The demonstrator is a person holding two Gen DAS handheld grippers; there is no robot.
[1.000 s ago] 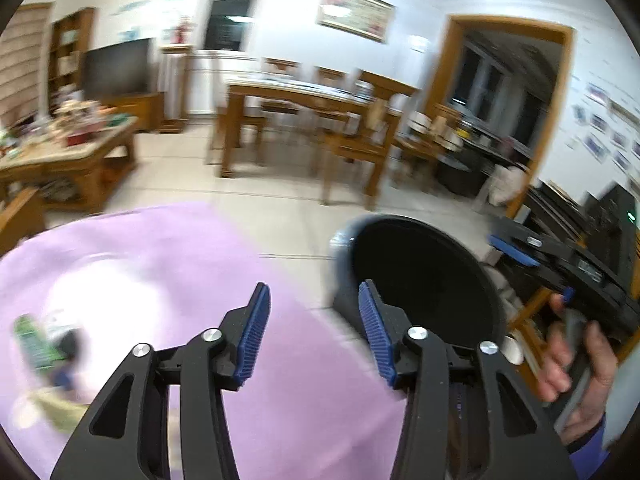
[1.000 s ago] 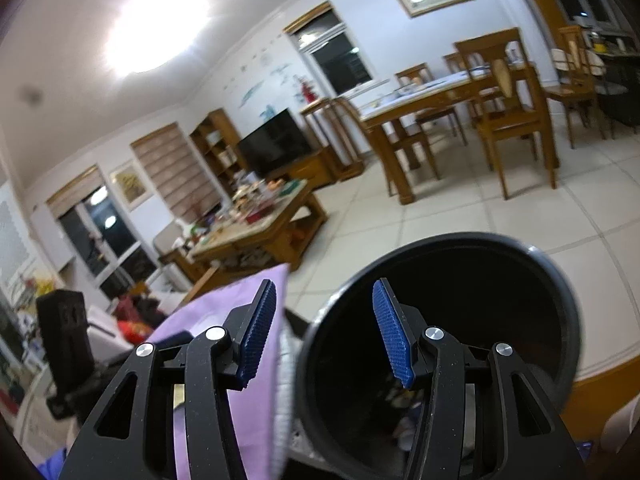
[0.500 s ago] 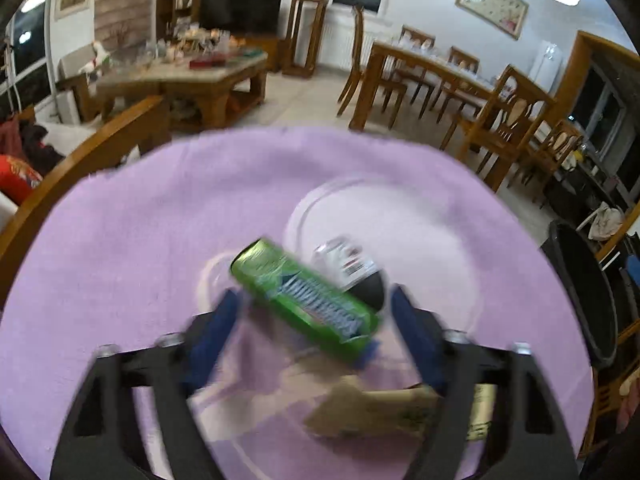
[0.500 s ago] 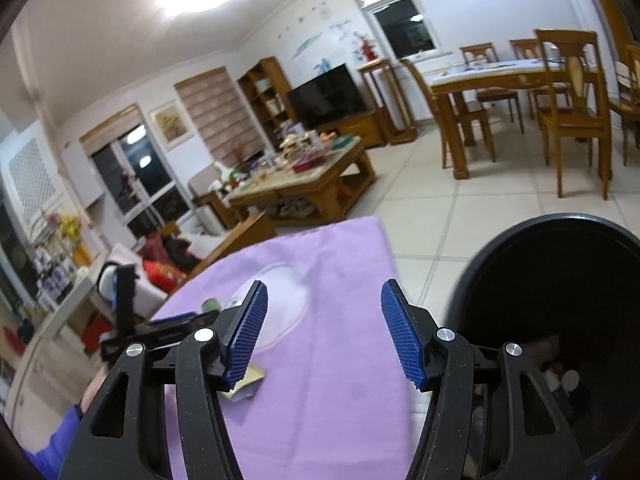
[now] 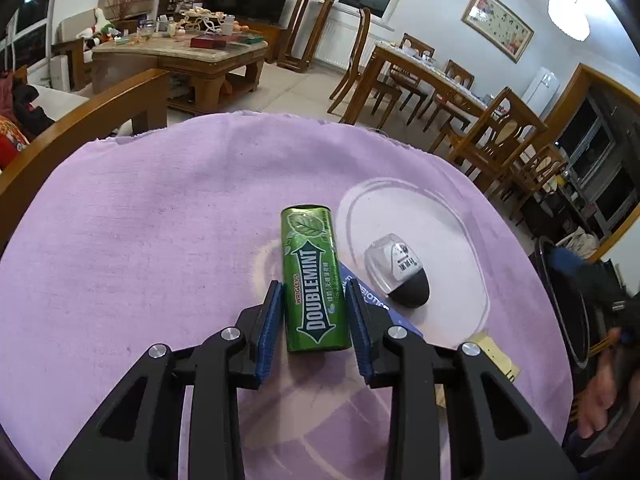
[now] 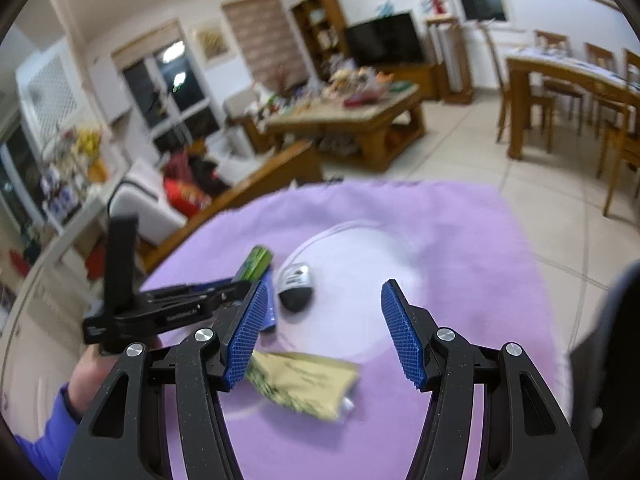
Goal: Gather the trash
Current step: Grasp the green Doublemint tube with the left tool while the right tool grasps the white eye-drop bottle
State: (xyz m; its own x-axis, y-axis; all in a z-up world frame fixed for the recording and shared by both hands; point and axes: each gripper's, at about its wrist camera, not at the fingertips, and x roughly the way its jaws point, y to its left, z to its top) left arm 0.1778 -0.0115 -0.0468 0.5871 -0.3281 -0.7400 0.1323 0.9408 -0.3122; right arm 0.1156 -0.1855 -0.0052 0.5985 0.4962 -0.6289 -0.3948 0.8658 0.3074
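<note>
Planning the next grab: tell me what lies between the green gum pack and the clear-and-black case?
In the left wrist view, a blue packet's corner lies between gum pack and case.

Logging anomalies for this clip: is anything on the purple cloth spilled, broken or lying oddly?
Nothing spilled or broken. The gum tin lies on its side between the left tool pads, overlapping a blue packet. A yellow wrapper lies crumpled on the cloth: ordinary trash.

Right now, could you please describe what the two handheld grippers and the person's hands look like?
Both the left gripper and the right gripper are matte black plastic with triangular cut-outs, silver round bolts at the joints, and fingers faced with ribbed blue pads. Seen from the right wrist view, the left one has an upright black bar and small white lettering on its side. The left hand is bare, with a purple-blue sleeve.
</note>
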